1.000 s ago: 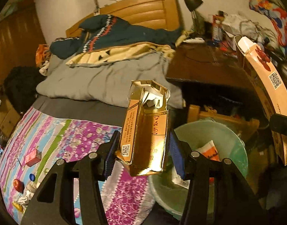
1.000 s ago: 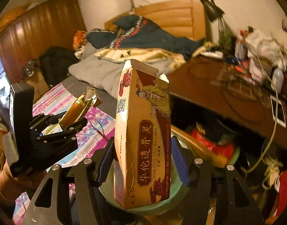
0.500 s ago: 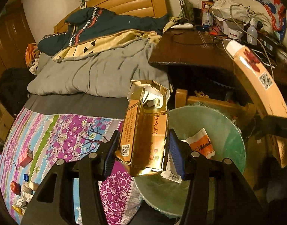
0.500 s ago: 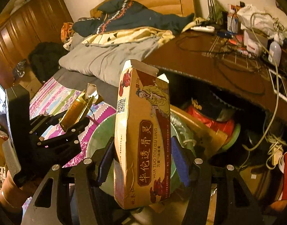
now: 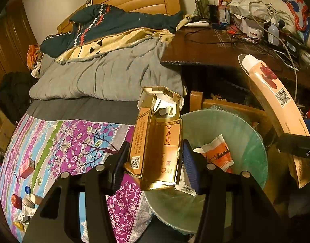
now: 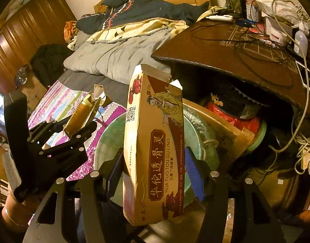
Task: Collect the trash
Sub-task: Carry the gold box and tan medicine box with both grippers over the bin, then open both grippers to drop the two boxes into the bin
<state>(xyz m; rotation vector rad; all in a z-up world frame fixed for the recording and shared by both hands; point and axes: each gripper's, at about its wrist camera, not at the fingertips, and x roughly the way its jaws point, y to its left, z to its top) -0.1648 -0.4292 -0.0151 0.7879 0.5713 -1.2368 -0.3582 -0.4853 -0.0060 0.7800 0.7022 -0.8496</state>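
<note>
Left wrist view: my left hand-held gripper [image 5: 155, 162] tilts steeply down over the green bin [image 5: 248, 139], its two blue-padded fingers clamped on one gold cigarette pack [image 5: 157, 141]. The pack is glossy foil card, boxy, held upright, lid torn open with white liner showing. It hangs above the bin's near rim, where the bin meets the bed [image 5: 59, 137]. The bin is round, translucent green plastic; inside lie one orange-and-white wrapper [image 5: 217, 156] and one white barcode slip, partly hidden. On the floral bedspread, lower left: one small red box [image 5: 27, 167], one blue bottle cap [image 5: 27, 190], one red round object [image 5: 16, 201], some crumpled paper. Right wrist view: my right hand-held gripper [image 6: 155, 172], also pitched down, is clamped on one tall tan-and-maroon carton [image 6: 155, 151], matte cardboard, narrow, top flap open, printed figure and QR code on its faces. It is upright over the same bin [image 6: 106, 141]. The left hand-held gripper [image 6: 78, 133] shows at left with the gold pack [image 6: 82, 117] and my wrist below. Dark wooden surface [image 6: 225, 60] at right, strewn with cables.
</note>
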